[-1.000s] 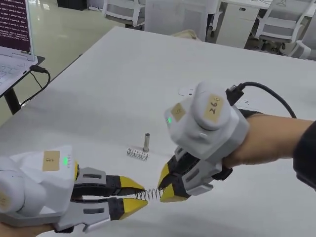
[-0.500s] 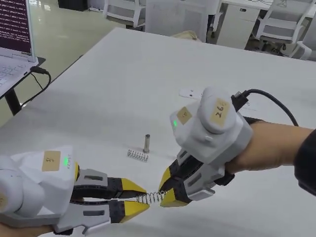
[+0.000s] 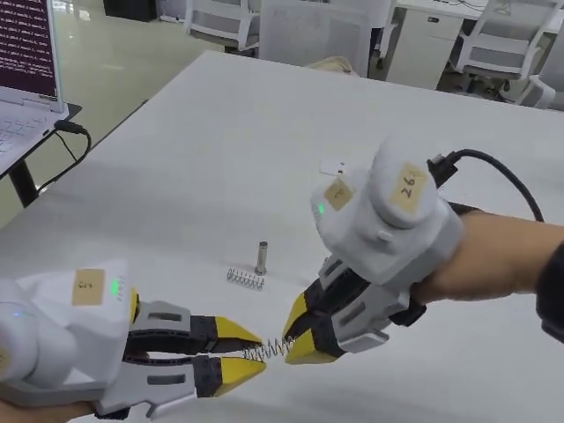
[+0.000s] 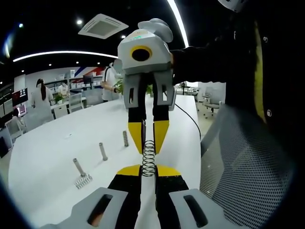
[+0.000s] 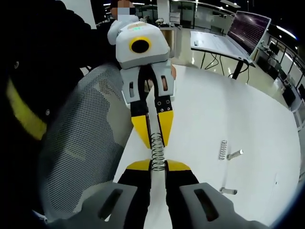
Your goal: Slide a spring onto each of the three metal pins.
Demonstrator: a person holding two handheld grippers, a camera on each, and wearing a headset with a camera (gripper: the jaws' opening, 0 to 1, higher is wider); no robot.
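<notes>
In the head view a pin [image 3: 262, 256] stands upright on the table [image 3: 176, 159], and a loose spring [image 3: 246, 278] lies flat just beside its foot. Nearer us than the pin, the held spring [image 3: 275, 347] hangs above the table. The left gripper [image 3: 256, 352] pinches one end and the right gripper [image 3: 296, 337] pinches the other. Its long axis runs from tip to tip, roughly level, crosswise to the upright pin.

In the left gripper view our own jaws are pressed onto the near end of the held spring [image 4: 148, 157], with the right gripper [image 4: 148, 142] facing us on the far end. The pin [image 4: 78, 167] stands off to the left of that line, well apart. A second pin [image 4: 103, 151] and a third pin [image 4: 125, 138] stand beyond it.

In the right gripper view the left gripper [image 5: 155, 137] faces us along the held spring [image 5: 157, 151], and the pin [image 5: 234, 154] sits well off to the side.

We judge that the held spring must be turned on end above the pin. One gripper will have to let go, and neither tip looks clearly nearer.
</notes>
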